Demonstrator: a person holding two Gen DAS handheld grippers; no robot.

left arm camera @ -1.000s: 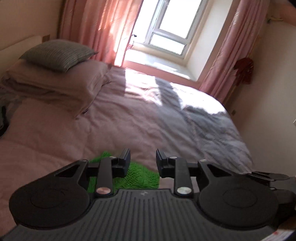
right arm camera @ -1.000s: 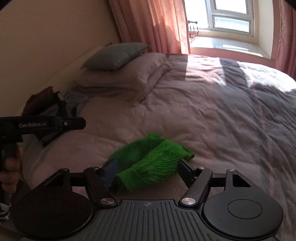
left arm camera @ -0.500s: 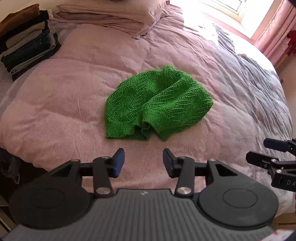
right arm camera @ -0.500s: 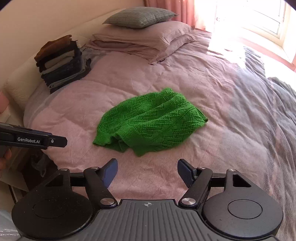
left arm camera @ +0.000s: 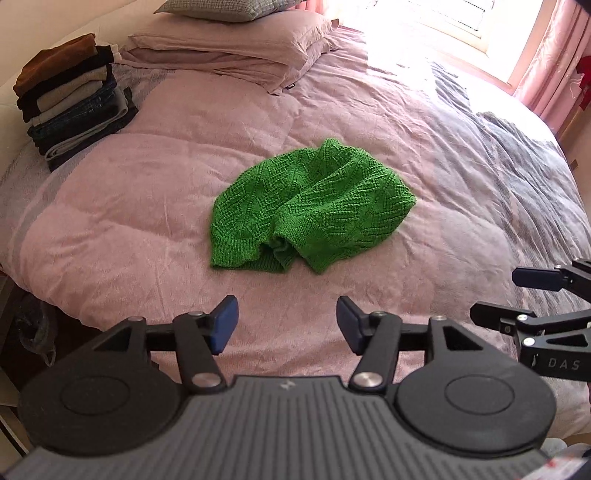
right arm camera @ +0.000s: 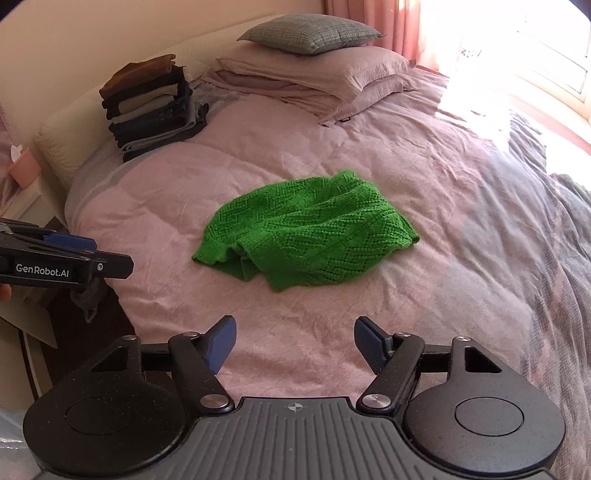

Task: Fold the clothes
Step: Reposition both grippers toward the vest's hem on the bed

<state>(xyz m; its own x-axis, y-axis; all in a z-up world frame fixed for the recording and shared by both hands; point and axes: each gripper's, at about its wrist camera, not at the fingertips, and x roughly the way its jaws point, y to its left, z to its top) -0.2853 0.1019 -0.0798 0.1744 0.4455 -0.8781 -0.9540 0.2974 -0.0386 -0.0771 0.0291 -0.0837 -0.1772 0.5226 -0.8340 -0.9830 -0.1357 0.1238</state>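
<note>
A pink-quilted bed (left arm camera: pixel 147 206) carries a crumpled green knit garment (left arm camera: pixel 310 210), stacked folded clothes (left arm camera: pixel 70 96) and pillows (left arm camera: pixel 229 51).

We are in a home bedroom: a bed (right arm camera: pixel 461 258) with pink duvet, stacked pillows (right arm camera: pixel 314 70), pink curtains (right arm camera: pixel 373 20) by a sunny window, folded clothes (right arm camera: pixel 151 107) piled.
</note>
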